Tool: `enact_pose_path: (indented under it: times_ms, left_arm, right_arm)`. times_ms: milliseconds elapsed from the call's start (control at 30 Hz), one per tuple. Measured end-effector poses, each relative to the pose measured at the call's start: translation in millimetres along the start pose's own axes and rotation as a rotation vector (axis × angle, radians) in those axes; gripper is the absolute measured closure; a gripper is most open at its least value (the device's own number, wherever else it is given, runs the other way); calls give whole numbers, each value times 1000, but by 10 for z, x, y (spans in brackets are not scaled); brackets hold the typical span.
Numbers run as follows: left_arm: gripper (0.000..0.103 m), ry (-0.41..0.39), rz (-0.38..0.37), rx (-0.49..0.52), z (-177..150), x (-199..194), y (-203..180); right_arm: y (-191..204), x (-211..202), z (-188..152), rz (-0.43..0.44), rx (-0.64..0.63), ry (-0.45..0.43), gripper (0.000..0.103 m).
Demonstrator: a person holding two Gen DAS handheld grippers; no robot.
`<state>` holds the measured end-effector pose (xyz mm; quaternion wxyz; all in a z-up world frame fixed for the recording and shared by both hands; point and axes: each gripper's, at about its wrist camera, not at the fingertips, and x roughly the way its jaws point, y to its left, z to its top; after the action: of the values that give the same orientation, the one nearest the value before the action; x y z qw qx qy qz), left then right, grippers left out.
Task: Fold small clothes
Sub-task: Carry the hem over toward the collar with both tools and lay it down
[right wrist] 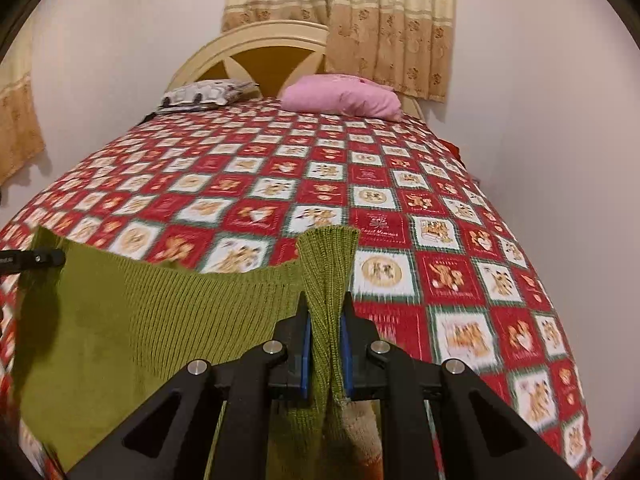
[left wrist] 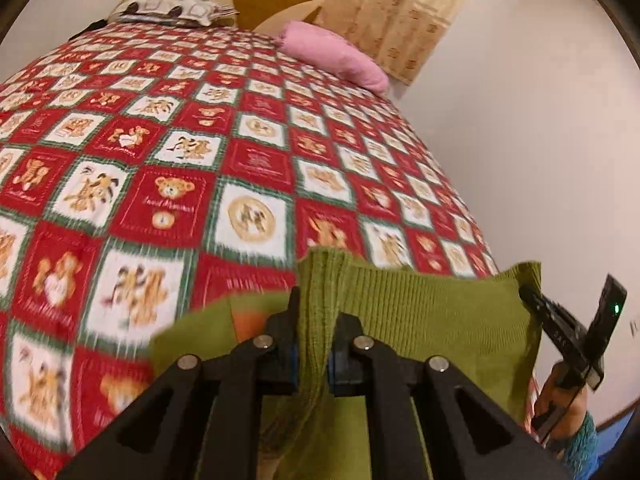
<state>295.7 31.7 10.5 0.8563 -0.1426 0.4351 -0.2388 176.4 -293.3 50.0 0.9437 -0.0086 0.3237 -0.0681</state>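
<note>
The left gripper (left wrist: 314,344) and the right gripper (right wrist: 326,344) each have their jaws pinching one top corner of the green sweater (right wrist: 160,320), held stretched above the near end of the bed (right wrist: 360,168). Its long axis runs from gripper to gripper, across the bed; the body hangs down. Probably the next move is laying it flat on the bed for folding.

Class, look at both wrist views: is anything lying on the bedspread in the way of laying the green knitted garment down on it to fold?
Nothing visible does. Both grippers, left and right, pinch the green knitted garment above the bedspread. The pink pillow and patterned pillow lie far off by the headboard.
</note>
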Motion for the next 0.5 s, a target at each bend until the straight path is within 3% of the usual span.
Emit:
enact_pose_path:
  times_ms: [133, 200, 300, 500]
  left_arm:
    - [94, 9, 67, -70, -6, 414, 182]
    - [95, 22, 161, -77, -94, 596, 297]
    - [92, -6, 132, -123, -109, 565, 398]
    - [91, -4, 182, -86, -118, 569, 349]
  right_arm:
    - [22, 528, -161, -32, -4, 53, 92]
    - [23, 679, -278, -36, -8, 89, 92]
    - [-50, 754, -322, -15, 20, 113, 92]
    - [-61, 922, -319, -7, 22, 202, 87]
